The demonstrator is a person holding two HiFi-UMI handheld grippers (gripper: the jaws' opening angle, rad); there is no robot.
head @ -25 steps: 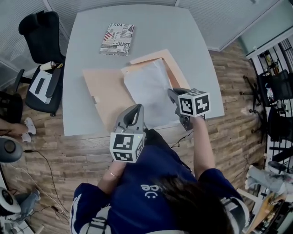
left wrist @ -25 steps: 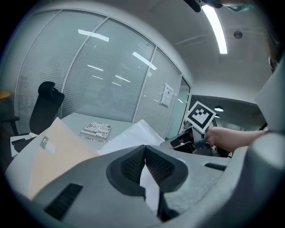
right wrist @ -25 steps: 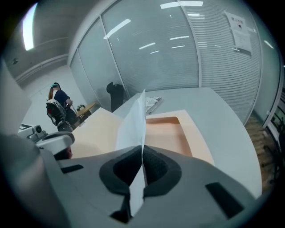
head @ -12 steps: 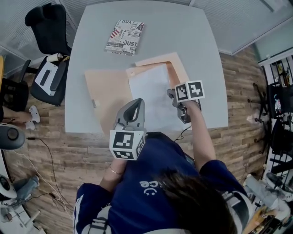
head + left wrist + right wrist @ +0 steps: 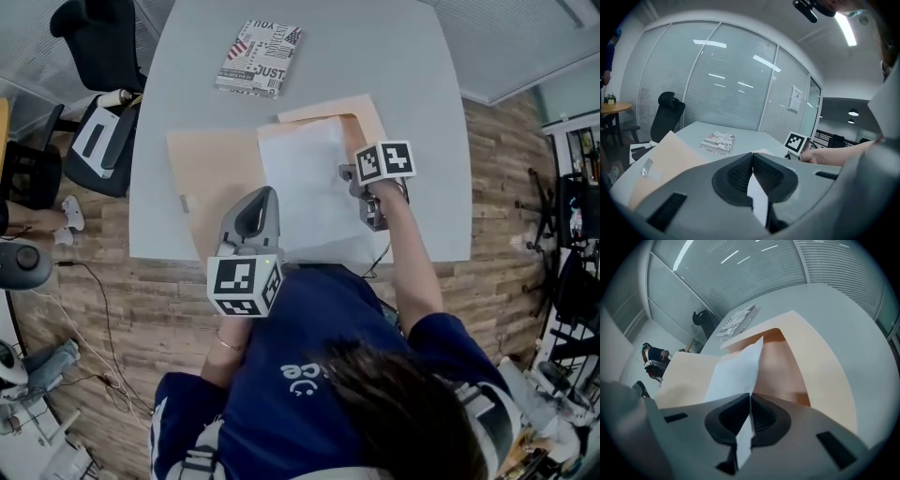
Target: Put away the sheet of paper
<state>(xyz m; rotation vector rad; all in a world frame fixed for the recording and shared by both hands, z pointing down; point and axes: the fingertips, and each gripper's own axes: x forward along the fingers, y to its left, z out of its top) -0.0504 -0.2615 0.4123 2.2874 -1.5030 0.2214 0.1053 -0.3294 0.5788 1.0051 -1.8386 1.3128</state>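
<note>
Sheet of paper [image 5: 305, 187], clamped in left gripper [image 5: 752, 159], right gripper [image 5: 749, 401]

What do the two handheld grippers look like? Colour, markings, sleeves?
The left gripper and right gripper are grey moulded shells with black ribbed pads lining the jaws. Each carries a white cube with black square markers: left cube, right cube. The person wears a dark blue short-sleeved shirt with white print, and a thin bracelet on the left wrist.
</note>
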